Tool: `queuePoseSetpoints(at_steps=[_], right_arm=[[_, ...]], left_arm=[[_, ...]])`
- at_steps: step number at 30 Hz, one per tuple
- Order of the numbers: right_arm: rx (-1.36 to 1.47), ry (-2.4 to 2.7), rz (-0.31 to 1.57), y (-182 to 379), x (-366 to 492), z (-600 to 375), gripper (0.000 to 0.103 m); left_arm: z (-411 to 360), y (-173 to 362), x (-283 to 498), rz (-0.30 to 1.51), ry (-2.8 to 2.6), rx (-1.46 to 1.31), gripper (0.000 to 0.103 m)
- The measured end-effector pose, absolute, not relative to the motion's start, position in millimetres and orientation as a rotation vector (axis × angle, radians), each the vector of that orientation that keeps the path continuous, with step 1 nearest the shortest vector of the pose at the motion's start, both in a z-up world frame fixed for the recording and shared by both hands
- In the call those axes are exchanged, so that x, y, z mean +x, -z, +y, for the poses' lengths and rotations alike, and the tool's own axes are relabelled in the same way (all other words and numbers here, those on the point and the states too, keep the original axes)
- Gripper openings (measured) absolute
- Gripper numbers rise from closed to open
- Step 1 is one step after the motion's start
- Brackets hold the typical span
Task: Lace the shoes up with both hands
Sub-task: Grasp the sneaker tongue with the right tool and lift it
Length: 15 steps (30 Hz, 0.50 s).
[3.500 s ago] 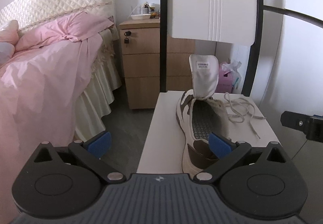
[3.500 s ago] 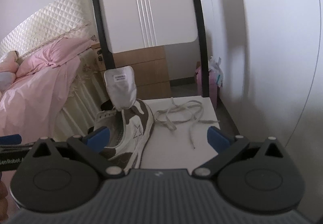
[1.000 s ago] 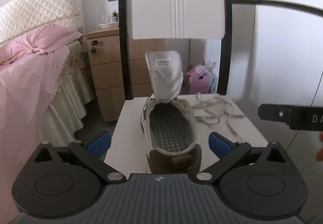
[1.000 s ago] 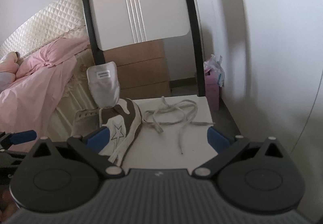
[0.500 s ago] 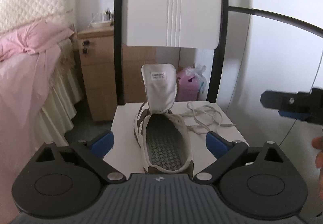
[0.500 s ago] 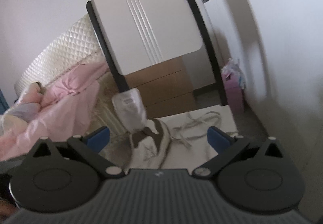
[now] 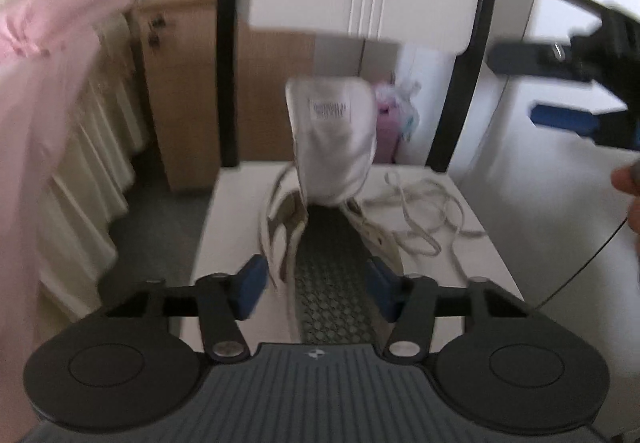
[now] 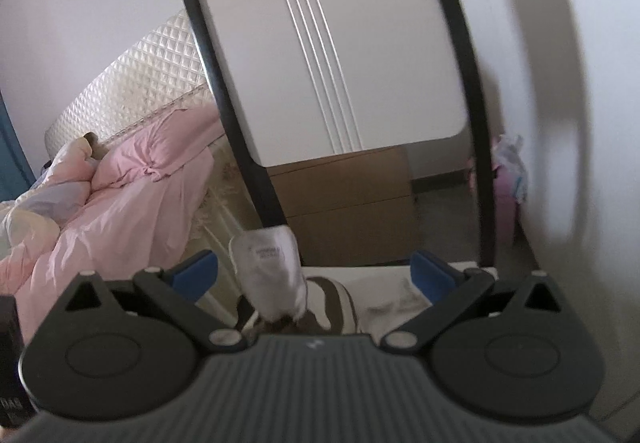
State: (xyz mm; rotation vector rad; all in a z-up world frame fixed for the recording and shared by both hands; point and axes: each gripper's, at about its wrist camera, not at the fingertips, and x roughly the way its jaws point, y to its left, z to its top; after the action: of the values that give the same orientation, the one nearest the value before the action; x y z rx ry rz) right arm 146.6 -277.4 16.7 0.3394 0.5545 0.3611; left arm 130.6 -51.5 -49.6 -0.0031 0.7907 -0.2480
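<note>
White and brown, the shoe [image 7: 332,243] sat on the white table [image 7: 236,211] in the lower middle of the left wrist frame, heel toward the camera and its grey patterned insole showing. Its pale tongue [image 7: 332,139] stood upright at the centre of the frame, a label near its top. The loose shoelace [image 7: 424,211] lay in a tangle on the table just right of the shoe, not threaded through it.

The left gripper [image 7: 316,285] was low in that frame, and its jaws were closing with the heel end of the shoe between the blue pads [image 7: 250,285]. Blur made it impossible to tell whether the pads pressed the shoe's sides.

At the upper right of the same frame the right gripper [image 7: 560,91] hung in the air with its jaws apart and nothing between them. Below it, at the right edge, part of a hand [image 7: 628,195] showed.

In the right wrist frame the tongue and a bit of brown upper appeared low in the middle, mostly hidden by the gripper's body. A pink bedcover [image 8: 132,195] filled the left of that frame, a wooden cabinet [image 8: 352,199] the middle.
</note>
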Motion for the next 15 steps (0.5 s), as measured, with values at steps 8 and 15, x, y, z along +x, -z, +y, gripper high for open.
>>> queuePoseSetpoints(at_steps=[8,15], right_arm=[[0.470,-0.457,0.571,4.1,215.0,-268.8,0.103],[0.402,-0.555,0.547,32.2,239.2,-250.0,0.103]], left_arm=[[-46.8,60.5,161.4,0.829,0.257,-0.004,0.052],[-43.6,83.3,181.6,0.834,0.303,0.028,0.036]])
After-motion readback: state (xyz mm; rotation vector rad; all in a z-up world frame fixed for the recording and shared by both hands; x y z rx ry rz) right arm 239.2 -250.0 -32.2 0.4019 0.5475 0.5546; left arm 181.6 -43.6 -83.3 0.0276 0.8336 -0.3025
